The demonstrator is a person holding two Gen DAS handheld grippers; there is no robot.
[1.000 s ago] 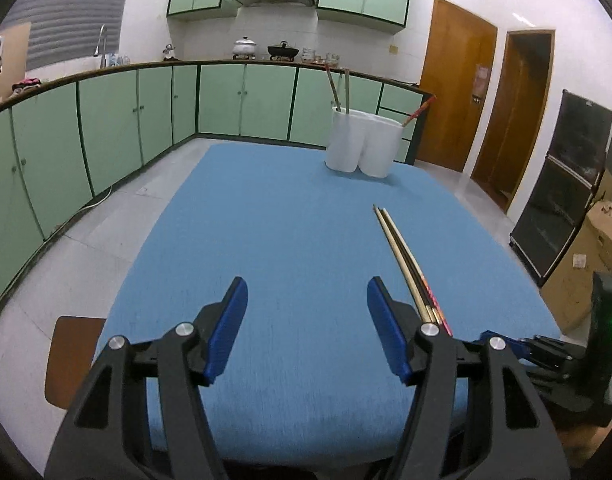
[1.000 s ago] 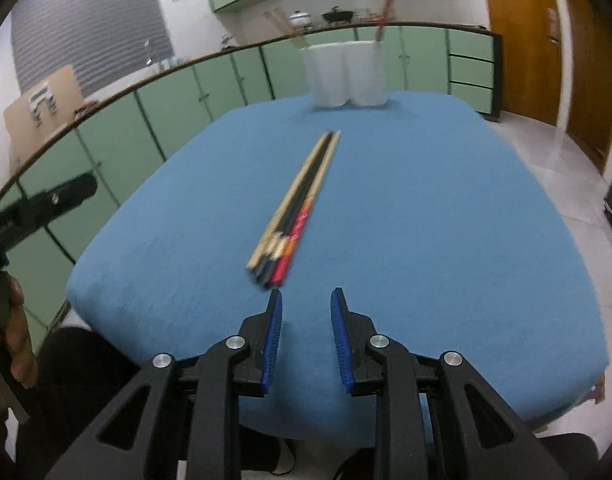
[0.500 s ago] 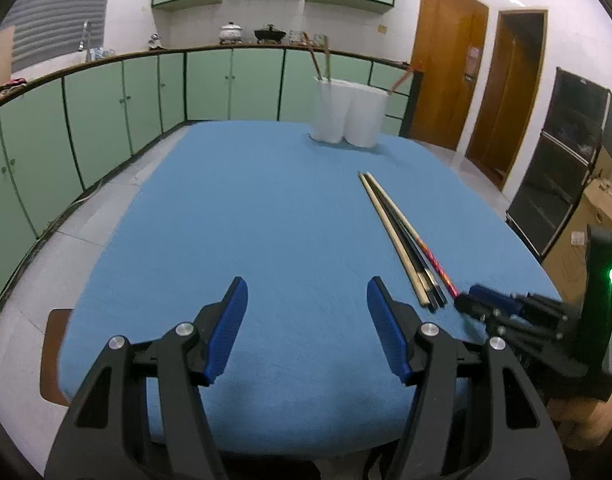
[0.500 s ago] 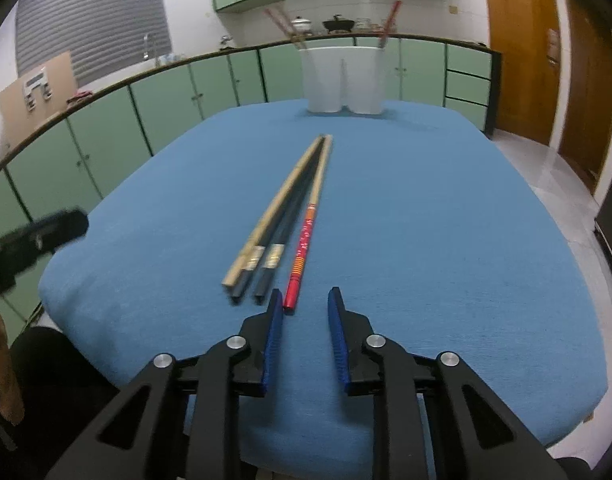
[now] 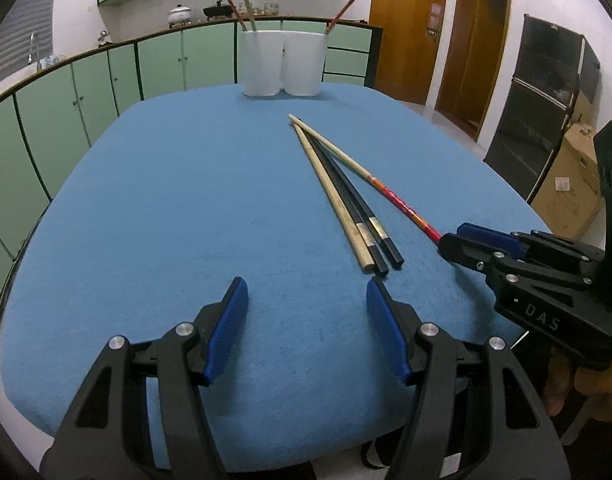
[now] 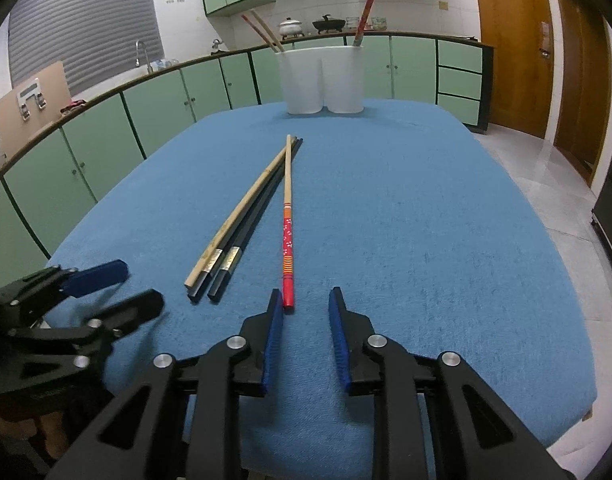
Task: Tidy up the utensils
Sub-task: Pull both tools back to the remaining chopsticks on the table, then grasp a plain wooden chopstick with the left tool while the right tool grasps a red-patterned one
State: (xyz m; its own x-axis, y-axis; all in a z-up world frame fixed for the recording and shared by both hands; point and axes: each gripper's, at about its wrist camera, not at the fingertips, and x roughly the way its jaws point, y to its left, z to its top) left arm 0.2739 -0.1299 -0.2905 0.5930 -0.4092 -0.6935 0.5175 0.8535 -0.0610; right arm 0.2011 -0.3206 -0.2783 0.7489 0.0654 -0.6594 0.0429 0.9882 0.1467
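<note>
- Four chopsticks are lying on your blue tabletop.
- Your right tool is sitting parted at the red chopstick end.
- Your left tool is hanging spread wide.

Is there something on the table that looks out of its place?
Yes: four chopsticks lie loose on the blue table, fanned apart, while others stand in the white holder at the far end.
</note>
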